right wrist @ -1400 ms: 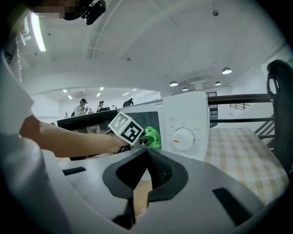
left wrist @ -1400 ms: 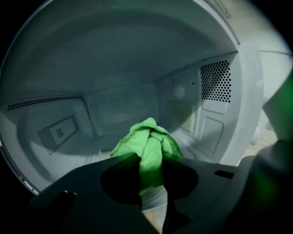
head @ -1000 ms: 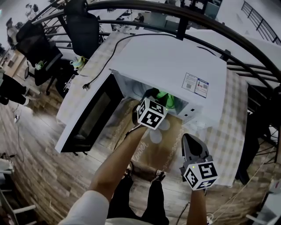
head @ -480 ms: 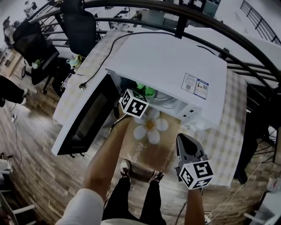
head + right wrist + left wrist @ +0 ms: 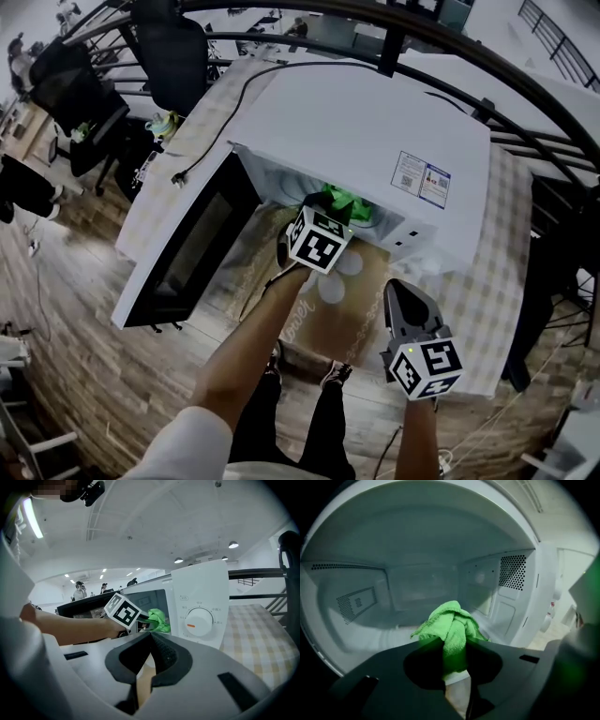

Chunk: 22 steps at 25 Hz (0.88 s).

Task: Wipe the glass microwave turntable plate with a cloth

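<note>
Inside microwave (image 5: 375,122) cavity, L claw (image 5: 453,645), clamped on bunched green cloth (image 5: 451,623), hovers above floor (glass plate indistinct there): wipe pass judged in hand, next needs downward contact and circular sweep; R claw (image 5: 151,641), jaws together and empty, at 5 o'clock.

No legible print on microwave stickers (image 5: 422,178)

White sleeve (image 5: 187,452), black trousers (image 5: 267,427), black-and-white marker cubes (image 5: 320,240) (image 5: 425,367)
</note>
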Tool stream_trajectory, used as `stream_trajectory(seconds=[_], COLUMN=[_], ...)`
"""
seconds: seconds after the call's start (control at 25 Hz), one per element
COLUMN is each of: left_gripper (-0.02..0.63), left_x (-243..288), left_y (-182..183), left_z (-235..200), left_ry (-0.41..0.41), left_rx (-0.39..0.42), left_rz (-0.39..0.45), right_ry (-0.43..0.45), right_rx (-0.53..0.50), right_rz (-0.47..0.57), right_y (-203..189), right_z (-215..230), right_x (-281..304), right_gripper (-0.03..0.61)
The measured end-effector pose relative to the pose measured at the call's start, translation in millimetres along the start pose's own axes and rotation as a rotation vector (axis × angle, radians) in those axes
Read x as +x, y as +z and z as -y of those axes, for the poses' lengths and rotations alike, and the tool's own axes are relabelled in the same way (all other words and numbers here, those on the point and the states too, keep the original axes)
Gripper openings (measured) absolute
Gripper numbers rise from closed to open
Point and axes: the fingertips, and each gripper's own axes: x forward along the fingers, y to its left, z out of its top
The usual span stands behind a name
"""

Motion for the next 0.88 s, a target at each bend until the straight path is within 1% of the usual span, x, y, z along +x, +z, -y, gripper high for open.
stream_trajectory(seconds=[0.08,0.16,0.2,0.24,0.32,0.4,0.44,0.56,0.64,0.72,0.8,0.88], left_gripper=[0.098,0.098,0.098,0.100,0.100,0.101,0.101,0.103,0.103,0.103,0.106,0.106], left_x=[9,12,10,6,-6,-18,-22,-29,-30,-27,-22,-18], left_y=[8,17,19,22,29,34,33,25,19,12,2,-9], left_z=[22,40,45,44,25,-7,-25,-72,-96,-110,-111,-103], left_ry=[-0.075,-0.157,-0.180,-0.181,-0.127,-0.032,0.024,0.184,0.264,0.298,0.275,0.245], left_rx=[-0.013,-0.011,-0.003,0.004,0.008,0.012,0.028,0.099,0.145,0.184,0.197,0.190], left_rz=[0.022,0.049,0.056,0.065,0.099,0.124,0.120,0.055,0.001,-0.053,-0.098,-0.110], right_ry=[-0.005,-0.004,-0.004,-0.004,0.000,0.009,0.014,0.021,0.033,0.042,0.041,0.034], right_rx=[-0.001,-0.008,-0.010,-0.009,-0.008,-0.012,-0.012,-0.005,-0.011,-0.016,-0.012,-0.004], right_rz=[-0.006,-0.009,-0.009,-0.008,-0.006,-0.007,-0.006,-0.007,-0.012,-0.016,-0.019,-0.024], right_y=[-2,-3,-2,-1,0,1,1,4,2,-1,-2,-4], right_z=[2,4,5,5,6,5,3,-2,-6,-8,-7,-5], right_x=[0,0,0,0,1,4,6,12,15,19,21,22], right_gripper=[0.012,0.012,0.012,0.012,0.012,0.012,0.012,0.012,0.012,0.012,0.012,0.012])
